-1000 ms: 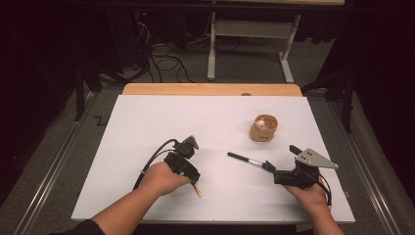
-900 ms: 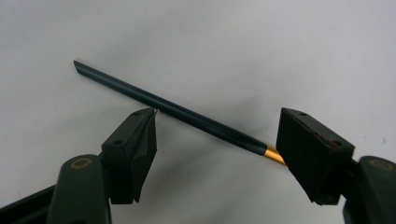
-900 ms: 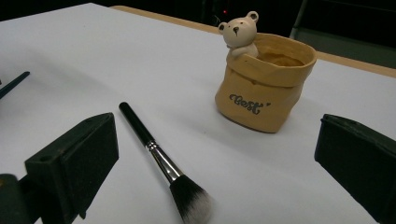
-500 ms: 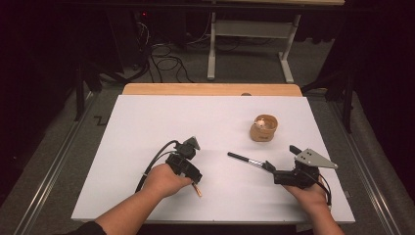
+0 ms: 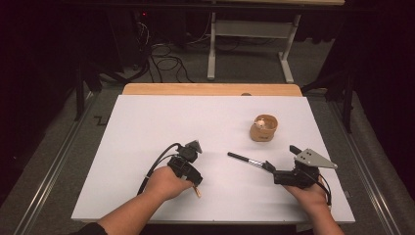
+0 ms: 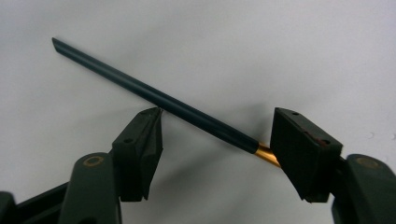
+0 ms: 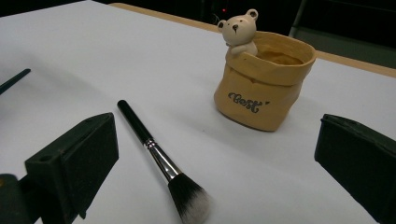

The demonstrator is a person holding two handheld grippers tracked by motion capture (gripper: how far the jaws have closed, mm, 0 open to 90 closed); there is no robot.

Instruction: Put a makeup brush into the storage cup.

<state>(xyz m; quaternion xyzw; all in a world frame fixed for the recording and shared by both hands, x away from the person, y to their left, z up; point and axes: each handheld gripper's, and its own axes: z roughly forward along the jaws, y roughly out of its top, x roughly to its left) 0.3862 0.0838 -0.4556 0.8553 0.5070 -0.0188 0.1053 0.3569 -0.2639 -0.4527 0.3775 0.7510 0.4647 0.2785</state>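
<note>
A slim dark brush handle (image 6: pixel 187 109) with a gold ferrule lies on the white table, slanting across between the jaws of my left gripper (image 6: pixel 217 140). Those jaws have just been closing and still stand apart around it; the right jaw hides the ferrule's far end. From above, the left gripper (image 5: pixel 192 175) points down at the table with the orange tip (image 5: pixel 197 192) sticking out beside the hand. My right gripper (image 7: pixel 217 140) is open and holds nothing. A black-handled makeup brush (image 7: pixel 154 149) with white-tipped bristles lies just ahead of it (image 5: pixel 281 157).
A tan bag-shaped pot (image 7: pixel 261 88) with a small bear on its rim stands behind the makeup brush (image 5: pixel 244 159), toward the table's right (image 5: pixel 264 129). A wooden strip (image 5: pixel 210 89) borders the far edge. The slim handle's end (image 7: pixel 14 79) shows at the far left.
Hardly anything: the left gripper has shifted slightly over the slim brush. The right gripper, the makeup brush and the pot stay where they were.
</note>
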